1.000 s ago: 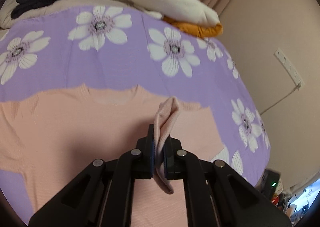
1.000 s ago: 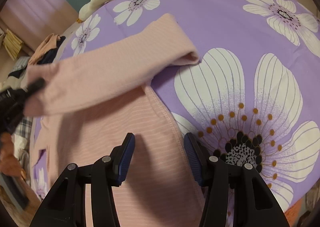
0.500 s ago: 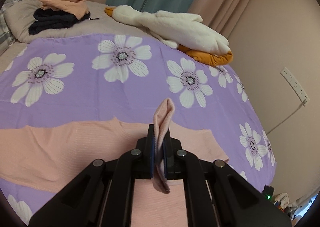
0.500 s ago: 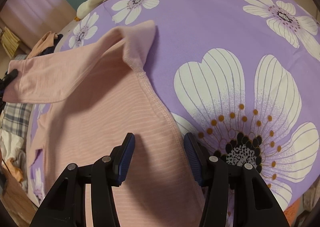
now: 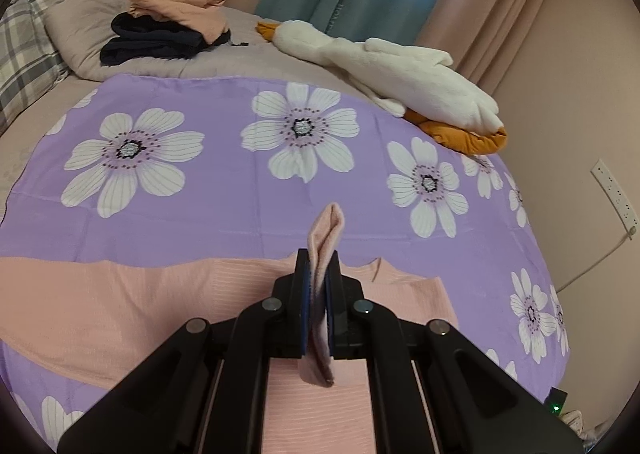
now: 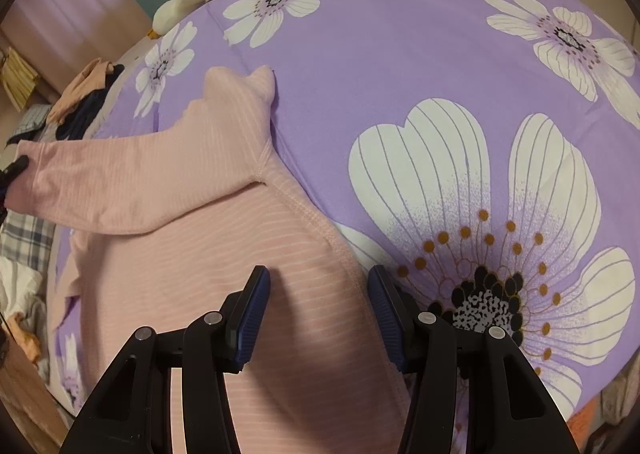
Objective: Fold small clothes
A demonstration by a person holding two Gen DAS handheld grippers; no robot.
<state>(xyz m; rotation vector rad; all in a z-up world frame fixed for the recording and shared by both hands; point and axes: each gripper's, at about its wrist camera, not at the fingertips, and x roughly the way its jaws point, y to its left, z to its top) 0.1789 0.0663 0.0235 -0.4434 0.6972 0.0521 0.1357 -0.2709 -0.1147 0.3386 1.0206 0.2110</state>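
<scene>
A pink striped long-sleeved shirt (image 5: 120, 306) lies flat on the purple flowered sheet (image 5: 240, 214). My left gripper (image 5: 318, 282) is shut on the cuff of one sleeve (image 5: 328, 230), which sticks up between the pads. In the right wrist view that sleeve (image 6: 140, 182) is drawn leftward across the shirt's body (image 6: 280, 254), folded at the shoulder, with the left gripper (image 6: 12, 170) just showing at the left edge. My right gripper (image 6: 318, 286) stands open over the shirt's side seam; whether its tips touch the cloth I cannot tell.
A white plush goose (image 5: 400, 70) lies along the far edge of the bed by the curtains. A stack of folded clothes (image 5: 168, 22) rests on a pillow at the back left. A wall with a socket (image 5: 616, 194) is close on the right.
The left gripper has carried the cuff up and across the shirt, so the sleeve now folds over the body at the shoulder. The right gripper has stayed put.
</scene>
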